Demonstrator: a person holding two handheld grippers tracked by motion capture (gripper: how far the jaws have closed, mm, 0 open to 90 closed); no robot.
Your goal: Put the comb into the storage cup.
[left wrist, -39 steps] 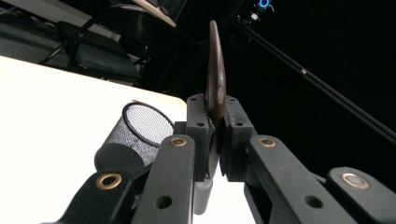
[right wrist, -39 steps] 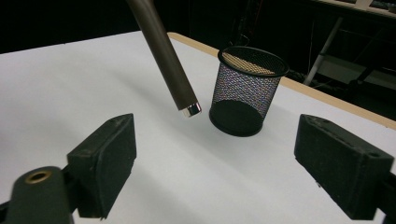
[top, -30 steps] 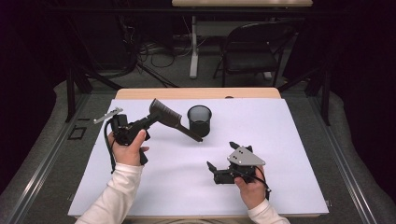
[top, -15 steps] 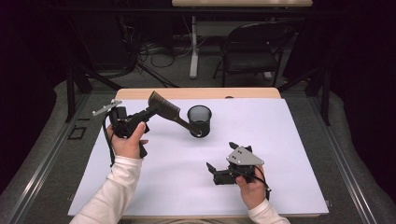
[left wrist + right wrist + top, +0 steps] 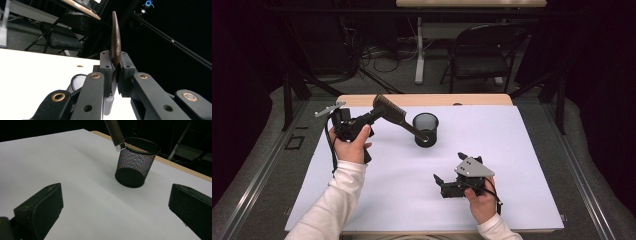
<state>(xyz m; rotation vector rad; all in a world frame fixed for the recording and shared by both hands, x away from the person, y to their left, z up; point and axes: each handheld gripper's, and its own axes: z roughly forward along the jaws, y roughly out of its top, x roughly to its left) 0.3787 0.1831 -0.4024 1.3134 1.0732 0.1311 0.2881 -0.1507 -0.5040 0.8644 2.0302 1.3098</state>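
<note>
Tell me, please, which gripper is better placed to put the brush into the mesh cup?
Left. The left gripper is shut on the brush, whose handle tip is already at the mesh cup rim. The right gripper is open, holds nothing and rests apart from the cup.

The left gripper (image 5: 371, 117) has drawn back leftward. The brown long-handled brush (image 5: 393, 113) between its jaws now ends at the black mesh cup's (image 5: 425, 129) rim.
</note>
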